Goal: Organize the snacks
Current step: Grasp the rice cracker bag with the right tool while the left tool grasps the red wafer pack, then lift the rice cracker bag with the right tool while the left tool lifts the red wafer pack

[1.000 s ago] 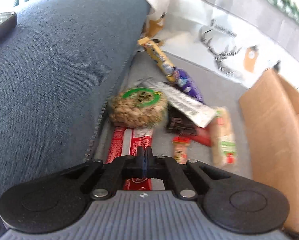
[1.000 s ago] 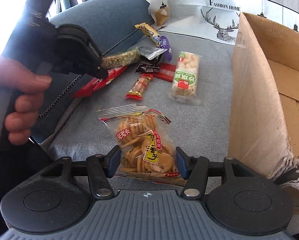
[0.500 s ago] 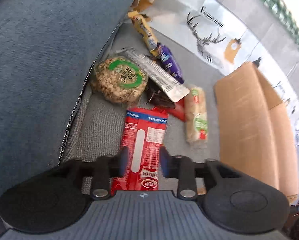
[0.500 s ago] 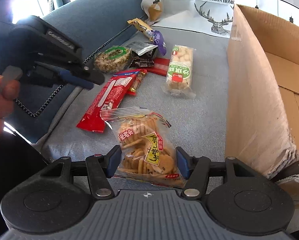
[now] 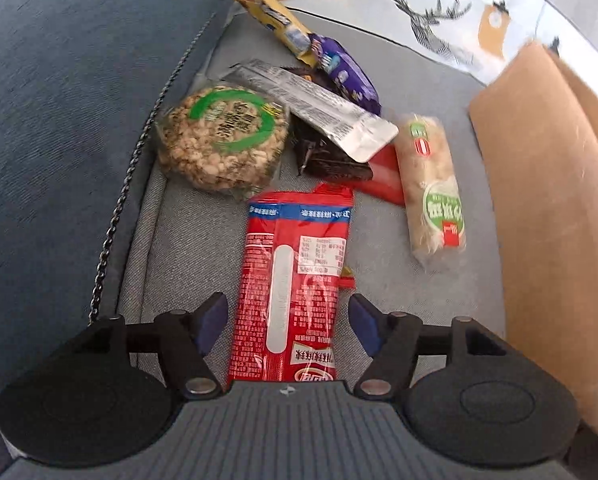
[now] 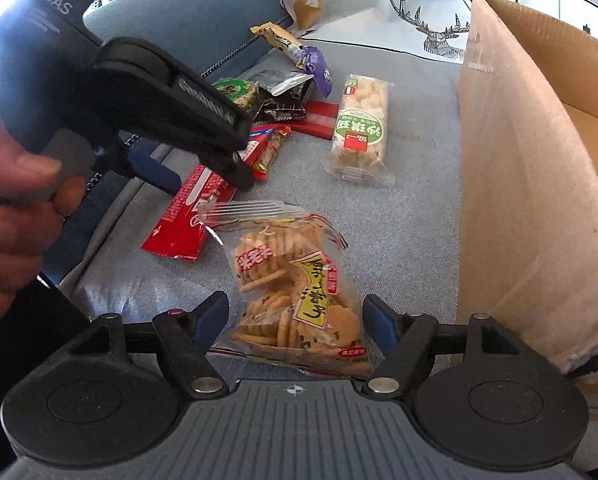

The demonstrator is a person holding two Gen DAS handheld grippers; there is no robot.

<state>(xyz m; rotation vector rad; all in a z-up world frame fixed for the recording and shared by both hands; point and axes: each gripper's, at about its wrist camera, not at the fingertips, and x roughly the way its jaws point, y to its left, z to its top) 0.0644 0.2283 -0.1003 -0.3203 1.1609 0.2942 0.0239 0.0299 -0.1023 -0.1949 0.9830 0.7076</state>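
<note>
The left gripper (image 5: 287, 322) jaws, just opening, stand spread astride the red pack (image 5: 295, 280), not touching it. The right gripper (image 6: 295, 320) jaws, also just opening, straddle the cracker bag (image 6: 295, 292) on the sofa seat (image 6: 411, 216). Risk: the slick film may slip from the pads; a hard pinch may crush crackers. The box (image 6: 519, 160) stands to the right.

Two close downward wrist views

The left gripper (image 5: 287, 320) is pointed steeply downward, its jaws just opened wide and touching nothing. It is gripped from behind by the left hand (image 6: 11, 216). The right gripper (image 6: 295, 320) is angled downward, its jaws likewise just widened.
</note>
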